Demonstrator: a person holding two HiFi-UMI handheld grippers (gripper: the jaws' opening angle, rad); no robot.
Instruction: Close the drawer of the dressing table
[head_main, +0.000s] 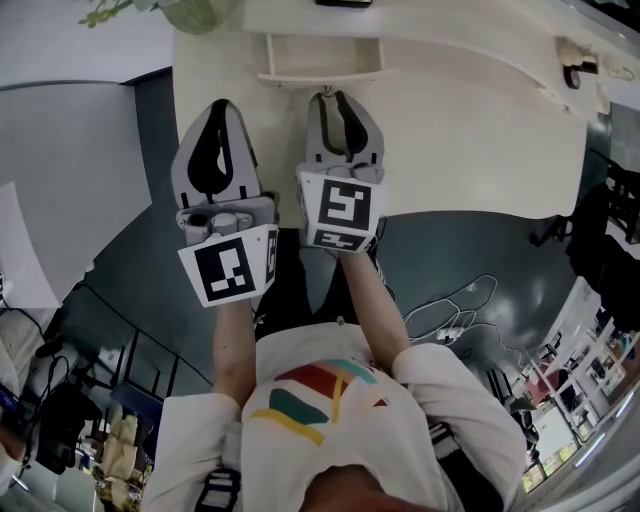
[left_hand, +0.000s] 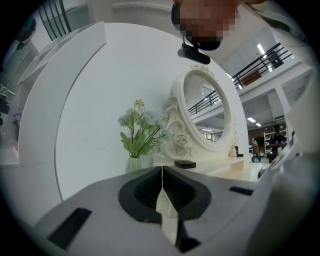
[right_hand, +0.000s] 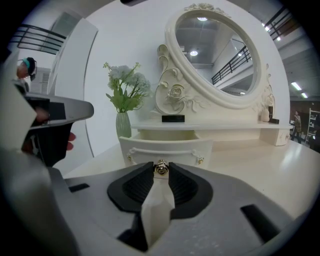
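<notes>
The cream drawer (right_hand: 165, 147) of the dressing table (right_hand: 265, 160) stands pulled out below the shelf; in the head view the drawer (head_main: 320, 58) juts toward me. My right gripper (right_hand: 160, 173) has its jaw tips closed on the drawer's small gold knob (right_hand: 160, 167), one on each side. In the head view my right gripper (head_main: 336, 98) reaches over the tabletop (head_main: 480, 130) to the drawer front. My left gripper (head_main: 220, 106) hangs beside it, off the table's left edge. In its own view my left gripper (left_hand: 162, 171) is shut, with nothing between its jaws.
An oval mirror (right_hand: 220, 50) in a carved cream frame rises behind the drawer. A glass vase of flowers (right_hand: 123, 125) stands at its left, and a small black box (right_hand: 173, 118) lies on the shelf. Cables lie on the dark floor (head_main: 460, 300) at the right.
</notes>
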